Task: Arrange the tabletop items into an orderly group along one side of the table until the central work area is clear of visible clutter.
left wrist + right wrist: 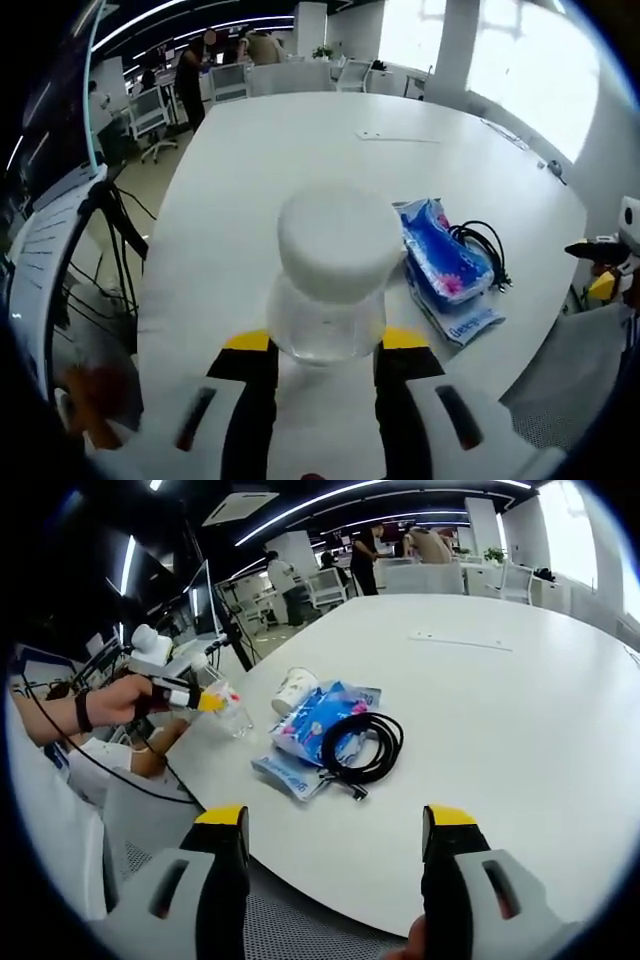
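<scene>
The left gripper (pixel 325 345) clamps a clear jar (pixel 330 290) with a white lid above the white counter (pixel 300 150). The right gripper view adds a tipped paper cup (pixel 296 690) touching the blue tissue packs (pixel 318 725), the coiled black cable (pixel 365 745) on them near the counter's edge. The right gripper (pixel 335 830) is spread, holding nothing. Pack lettering is unreadable. Beyond, the counter lies open.

office chairs (pixel 150 115), people standing (pixel 363 558)
</scene>
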Tool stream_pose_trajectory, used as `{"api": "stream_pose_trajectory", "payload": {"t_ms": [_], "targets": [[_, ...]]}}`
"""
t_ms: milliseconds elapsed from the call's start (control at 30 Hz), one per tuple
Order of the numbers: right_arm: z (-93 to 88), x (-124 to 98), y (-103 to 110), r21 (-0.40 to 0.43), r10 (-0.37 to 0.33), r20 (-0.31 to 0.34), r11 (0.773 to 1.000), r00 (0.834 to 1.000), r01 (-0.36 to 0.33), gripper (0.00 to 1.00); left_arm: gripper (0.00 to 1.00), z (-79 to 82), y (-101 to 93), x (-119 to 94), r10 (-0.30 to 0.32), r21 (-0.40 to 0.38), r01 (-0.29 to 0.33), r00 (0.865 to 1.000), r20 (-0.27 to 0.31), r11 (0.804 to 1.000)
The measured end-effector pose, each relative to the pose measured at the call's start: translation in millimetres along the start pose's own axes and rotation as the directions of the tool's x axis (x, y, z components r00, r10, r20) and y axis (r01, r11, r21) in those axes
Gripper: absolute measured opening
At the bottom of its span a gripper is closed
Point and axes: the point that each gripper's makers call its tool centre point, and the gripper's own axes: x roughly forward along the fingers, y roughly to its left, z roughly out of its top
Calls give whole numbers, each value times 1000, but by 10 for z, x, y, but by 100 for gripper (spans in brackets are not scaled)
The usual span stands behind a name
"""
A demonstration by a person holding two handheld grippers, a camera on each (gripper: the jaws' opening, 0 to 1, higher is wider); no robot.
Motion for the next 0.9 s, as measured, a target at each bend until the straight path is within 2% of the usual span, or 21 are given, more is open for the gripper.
{"api": "stream_pose_trajectory", "payload": {"t_ms": [167, 333, 700, 800, 900], "targets": [[-8, 3, 9, -3, 3, -4, 1000, 1000, -3, 70, 37, 8, 7, 8, -4, -8, 4, 1000, 8, 1000], [-9, -7, 3, 2, 1, -3, 1000, 1000, -1, 70, 37, -15, 18, 10, -34, -17, 34, 999, 15, 999], [-4, 5, -1, 4, 2, -6, 1000, 1000, -2, 70, 49, 41, 92, -23, -117, 63, 114, 992, 41, 991], [-3, 10, 7, 2, 3, -8, 1000, 1000, -3, 70, 47, 42, 65, -23, -146, 86, 142, 989, 38, 986], [-6, 13, 2, 0, 3, -11, 1000, 1000, -3, 70, 41, 48, 12, -15, -178, 108, 173, 983, 41, 979]]}}
